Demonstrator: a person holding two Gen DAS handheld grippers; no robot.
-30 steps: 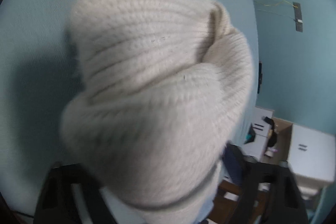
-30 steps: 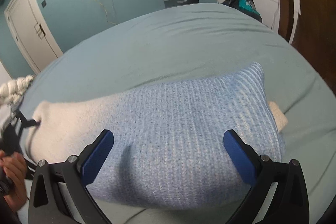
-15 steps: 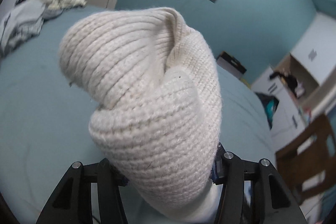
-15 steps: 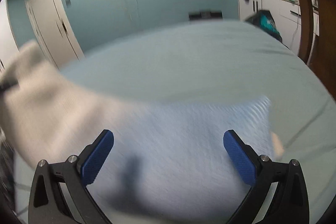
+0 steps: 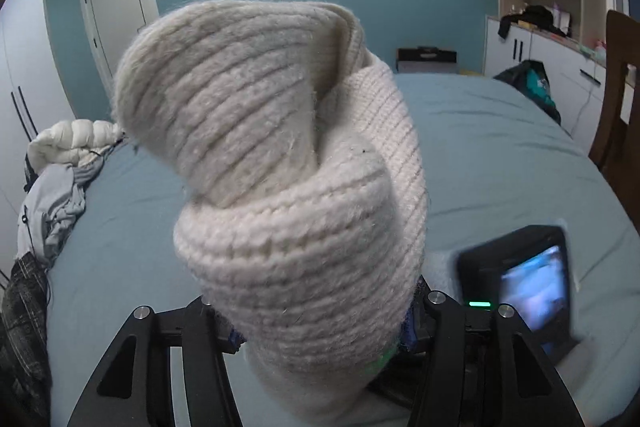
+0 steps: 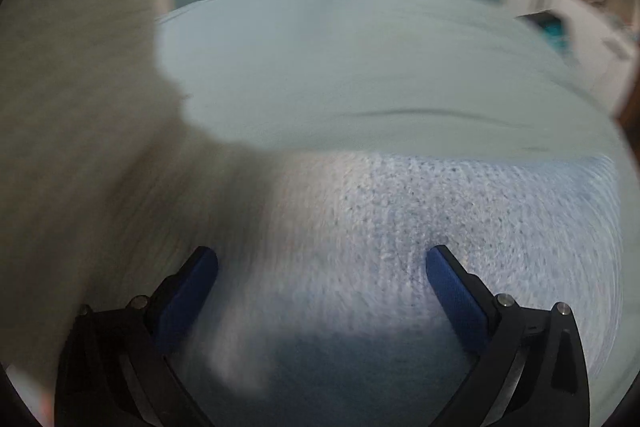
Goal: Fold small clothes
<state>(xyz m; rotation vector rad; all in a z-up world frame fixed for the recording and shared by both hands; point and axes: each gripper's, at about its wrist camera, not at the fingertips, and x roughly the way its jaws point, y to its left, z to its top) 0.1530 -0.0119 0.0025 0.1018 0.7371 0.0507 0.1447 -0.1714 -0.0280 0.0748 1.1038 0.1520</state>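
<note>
A knitted sock with a cream cuff [image 5: 288,163] and a blue foot [image 6: 460,211] lies partly on the teal bed [image 5: 500,155]. My left gripper [image 5: 320,331] is shut on the cream cuff and holds it lifted; the cuff stands bunched in front of the camera and hides the fingertips. In the right wrist view the cream cuff [image 6: 80,127] rises at the left, blurred. My right gripper [image 6: 322,267] is open and empty, its blue pads [image 6: 188,291] just over the blue foot.
A heap of clothes [image 5: 52,195] lies at the bed's left edge. The right gripper's camera body [image 5: 524,287] shows low right. A wooden chair [image 5: 620,99] and white cabinets [image 5: 548,39] stand right. A door [image 5: 116,11] is at the back left.
My left gripper has lifted and swung the cream cuff up and toward the right. My right gripper has come lower and closer over the blue foot and stayed open.
</note>
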